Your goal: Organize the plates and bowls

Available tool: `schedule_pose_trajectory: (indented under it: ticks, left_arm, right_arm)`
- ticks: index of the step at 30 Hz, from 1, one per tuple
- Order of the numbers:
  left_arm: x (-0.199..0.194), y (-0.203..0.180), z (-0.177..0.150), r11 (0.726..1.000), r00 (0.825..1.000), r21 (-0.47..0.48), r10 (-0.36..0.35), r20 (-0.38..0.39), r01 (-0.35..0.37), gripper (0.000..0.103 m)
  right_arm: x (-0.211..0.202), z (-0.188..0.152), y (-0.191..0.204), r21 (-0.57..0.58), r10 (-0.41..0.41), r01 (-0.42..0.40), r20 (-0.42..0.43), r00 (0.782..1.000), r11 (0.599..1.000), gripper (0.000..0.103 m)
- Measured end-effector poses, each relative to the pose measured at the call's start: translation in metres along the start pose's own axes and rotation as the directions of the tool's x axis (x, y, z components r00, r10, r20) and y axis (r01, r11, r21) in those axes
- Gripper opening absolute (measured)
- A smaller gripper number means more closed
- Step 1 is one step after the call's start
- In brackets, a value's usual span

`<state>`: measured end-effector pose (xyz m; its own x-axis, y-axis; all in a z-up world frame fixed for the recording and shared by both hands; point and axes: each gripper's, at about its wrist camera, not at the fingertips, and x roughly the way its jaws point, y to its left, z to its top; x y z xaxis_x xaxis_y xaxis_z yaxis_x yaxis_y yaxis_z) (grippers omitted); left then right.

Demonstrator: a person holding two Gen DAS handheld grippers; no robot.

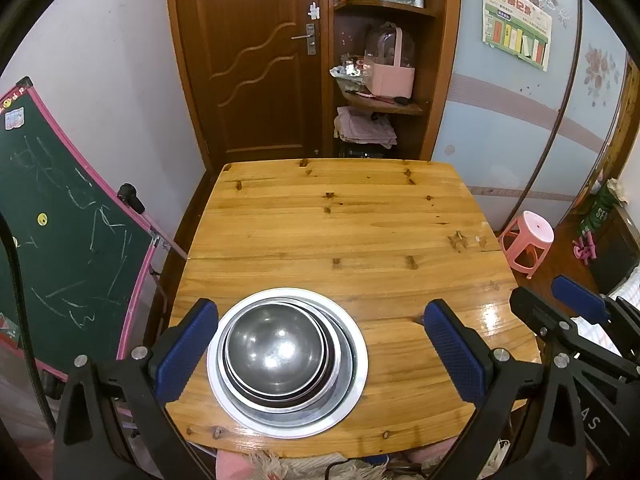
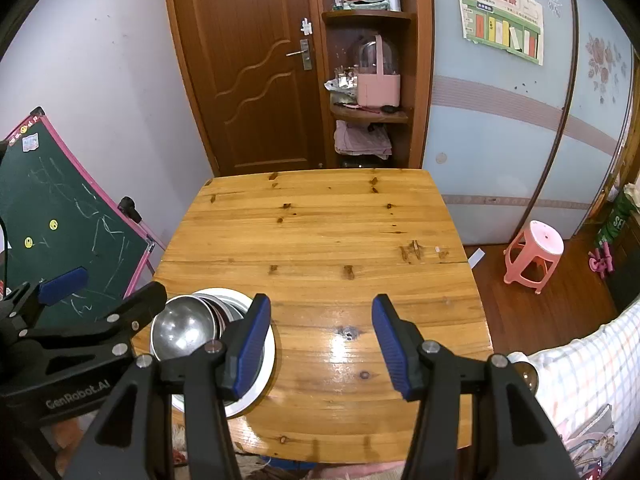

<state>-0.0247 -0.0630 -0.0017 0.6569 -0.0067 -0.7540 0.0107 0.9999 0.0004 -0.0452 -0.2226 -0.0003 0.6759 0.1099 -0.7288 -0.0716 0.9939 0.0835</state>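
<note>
A nested stack of steel bowls [image 1: 276, 350] sits in a wide steel plate [image 1: 352, 384] on the wooden table [image 1: 340, 220], near its front left edge. My left gripper [image 1: 322, 350] is open and empty, held above the stack, one finger on each side of it. The stack also shows in the right wrist view [image 2: 184, 326], partly hidden by my right gripper's left finger. My right gripper [image 2: 322, 344] is open and empty over bare table to the right of the stack. It shows at the right edge of the left wrist view [image 1: 560, 306].
A green chalkboard easel [image 1: 60, 220] leans left of the table. A pink stool [image 2: 534, 254] stands on the floor to the right. A door and cluttered shelves [image 1: 380, 80] are behind the table. A checked cloth [image 2: 580, 380] lies at the near right.
</note>
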Motion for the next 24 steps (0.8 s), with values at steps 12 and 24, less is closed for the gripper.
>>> schedule_pose_trajectory:
  ticks: [12, 24]
  left_arm:
    - [0.0001, 0.0008, 0.0007, 1.000, 1.000, 0.001, -0.002, -0.005, 0.002, 0.102]
    - [-0.0017, -0.0020, 0.0011, 1.000, 1.000, -0.001, 0.000, -0.012, 0.000, 0.102]
  right_arm:
    - [-0.0009, 0.0009, 0.0012, -0.005, 0.000, 0.000, 0.003, 1.000, 1.000, 0.053]
    - [-0.0010, 0.0012, -0.0002, -0.005, 0.002, -0.002, 0.000, 1.000, 1.000, 0.053]
